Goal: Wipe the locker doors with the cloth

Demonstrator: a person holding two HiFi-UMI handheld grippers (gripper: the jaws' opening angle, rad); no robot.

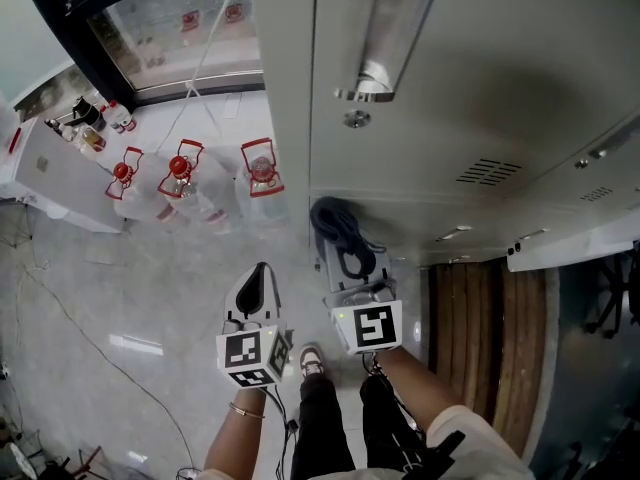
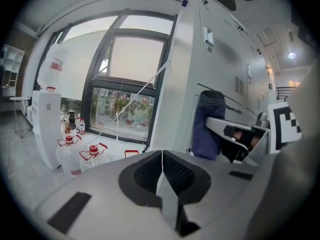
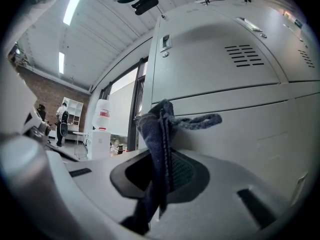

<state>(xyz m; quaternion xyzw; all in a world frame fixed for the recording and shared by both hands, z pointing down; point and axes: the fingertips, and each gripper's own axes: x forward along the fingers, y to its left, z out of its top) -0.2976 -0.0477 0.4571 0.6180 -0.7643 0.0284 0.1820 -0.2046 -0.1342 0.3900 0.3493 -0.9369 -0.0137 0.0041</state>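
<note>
The bank of grey metal lockers (image 1: pixel 470 118) is the largest item and fills the right side of the head view. Its doors are closed, with louvred vents and recessed handles. To its left is a dark-framed window (image 1: pixel 170 28). A pale, glossy floor (image 1: pixel 100 298) lies below.

A white water dispenser (image 2: pixel 47 129) carrying an upturned bottle stands by the window. Three clear water jugs with red handles (image 1: pixel 180 183) sit on the floor between the window and the locker side panel.

The left gripper (image 1: pixel 260 273) is held clear of the lockers, over the floor. Its jaws are pressed together with nothing between them.

The right gripper (image 1: pixel 345 268) points at a lower locker door, near the bank's left edge. Its jaws are clamped on the dark blue cloth (image 3: pixel 157 134). The cloth stands bunched above the jaws, with one loose end trailing toward the door. It lies close against the door face, but contact cannot be confirmed.
</note>
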